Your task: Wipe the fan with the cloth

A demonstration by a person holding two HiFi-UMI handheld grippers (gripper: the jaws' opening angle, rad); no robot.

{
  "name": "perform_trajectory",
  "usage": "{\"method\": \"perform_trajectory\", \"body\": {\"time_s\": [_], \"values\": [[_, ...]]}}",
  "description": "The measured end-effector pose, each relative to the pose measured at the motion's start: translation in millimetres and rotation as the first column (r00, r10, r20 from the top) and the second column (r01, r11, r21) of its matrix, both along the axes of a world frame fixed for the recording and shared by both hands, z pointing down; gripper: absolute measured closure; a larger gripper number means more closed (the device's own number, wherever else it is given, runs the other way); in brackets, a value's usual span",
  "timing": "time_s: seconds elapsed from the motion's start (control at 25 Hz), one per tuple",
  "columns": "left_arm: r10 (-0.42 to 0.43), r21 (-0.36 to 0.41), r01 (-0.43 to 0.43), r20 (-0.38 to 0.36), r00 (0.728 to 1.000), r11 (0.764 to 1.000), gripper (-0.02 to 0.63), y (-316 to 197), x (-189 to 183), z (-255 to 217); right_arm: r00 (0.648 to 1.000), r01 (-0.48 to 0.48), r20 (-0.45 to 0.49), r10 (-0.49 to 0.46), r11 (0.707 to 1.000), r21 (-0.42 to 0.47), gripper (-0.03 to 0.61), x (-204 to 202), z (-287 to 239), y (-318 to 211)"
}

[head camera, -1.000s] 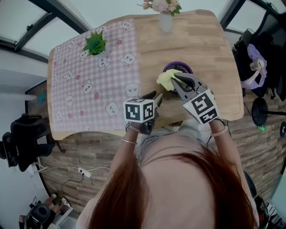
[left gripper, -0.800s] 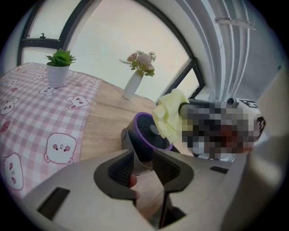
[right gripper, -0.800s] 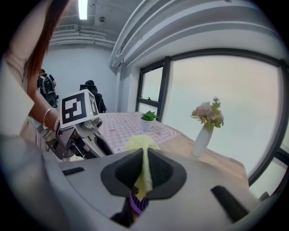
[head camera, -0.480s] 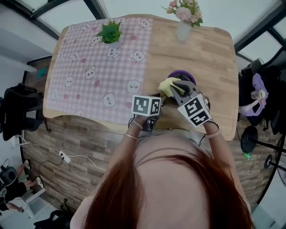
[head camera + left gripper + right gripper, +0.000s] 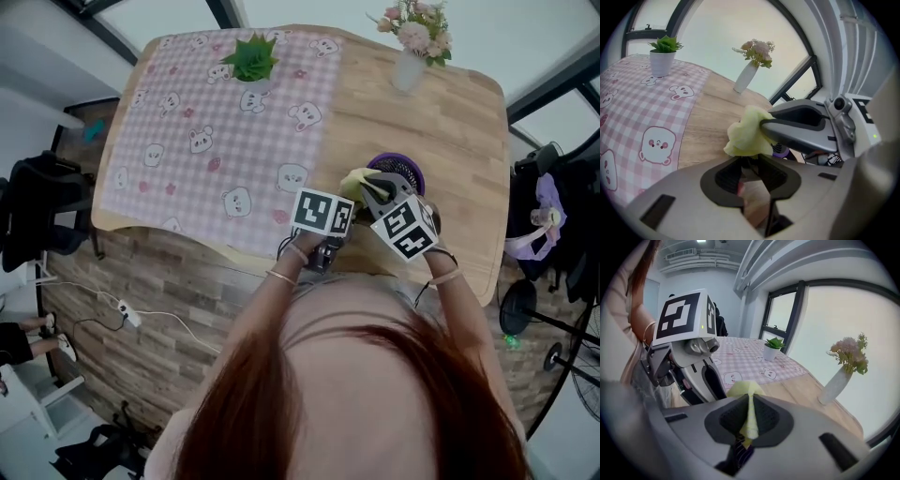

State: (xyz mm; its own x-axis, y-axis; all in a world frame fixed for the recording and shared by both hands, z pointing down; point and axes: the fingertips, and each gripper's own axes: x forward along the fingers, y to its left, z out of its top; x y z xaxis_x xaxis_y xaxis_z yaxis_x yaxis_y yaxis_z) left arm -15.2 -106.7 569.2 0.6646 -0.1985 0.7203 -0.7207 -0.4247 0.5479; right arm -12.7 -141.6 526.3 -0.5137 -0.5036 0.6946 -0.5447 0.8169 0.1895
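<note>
A small purple fan (image 5: 401, 171) stands on the bare wood near the table's front edge. My right gripper (image 5: 367, 186) is shut on a pale yellow cloth (image 5: 353, 180) and holds it against the fan's left side. In the right gripper view the cloth (image 5: 743, 389) runs as a thin fold between the pads, with the fan's purple grille (image 5: 738, 453) just below. My left gripper (image 5: 339, 210) sits close beside on the left, its jaws nearly together. From the left gripper (image 5: 751, 161) I see the cloth (image 5: 745, 133) bunched ahead and a bit of the fan (image 5: 780, 151).
A pink checked mat (image 5: 216, 122) with bear prints covers the table's left half. A small potted plant (image 5: 251, 58) stands at its far edge. A white vase of flowers (image 5: 410, 56) stands at the far right. The table's front edge (image 5: 234, 251) is just below the grippers.
The head view has swung, so the table sits differently in frame. Both grippers stay by the fan, and the cloth remains in the right gripper.
</note>
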Motion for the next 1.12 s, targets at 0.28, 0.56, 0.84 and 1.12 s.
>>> {"method": "perform_trajectory", "body": {"time_s": [0.28,0.56,0.84,1.12], "values": [[-0.017,-0.007,0.017,-0.016,1.000,1.000,0.505,-0.9,-1.6,-0.1,1.000,0.015,-0.023,-0.015,1.000,-0.019,0.554,-6.4,8.5,-6.3],[-0.018,-0.003,0.018,-0.017,1.000,1.000,0.505,0.0,-1.4,1.0,0.999,0.015,-0.029,-0.016,0.999,-0.033,0.554,-5.7,16.7,-10.6],[-0.020,-0.011,0.020,-0.023,1.000,1.000,0.505,1.4,-2.5,0.1,0.999,0.017,-0.041,-0.018,0.999,-0.028,0.554,-5.3,16.2,-15.6],[-0.026,-0.018,0.025,-0.027,0.999,1.000,0.505,-1.9,-3.1,1.6,0.999,0.007,-0.040,-0.009,0.999,-0.034,0.554,-3.5,18.8,-27.4]]}}
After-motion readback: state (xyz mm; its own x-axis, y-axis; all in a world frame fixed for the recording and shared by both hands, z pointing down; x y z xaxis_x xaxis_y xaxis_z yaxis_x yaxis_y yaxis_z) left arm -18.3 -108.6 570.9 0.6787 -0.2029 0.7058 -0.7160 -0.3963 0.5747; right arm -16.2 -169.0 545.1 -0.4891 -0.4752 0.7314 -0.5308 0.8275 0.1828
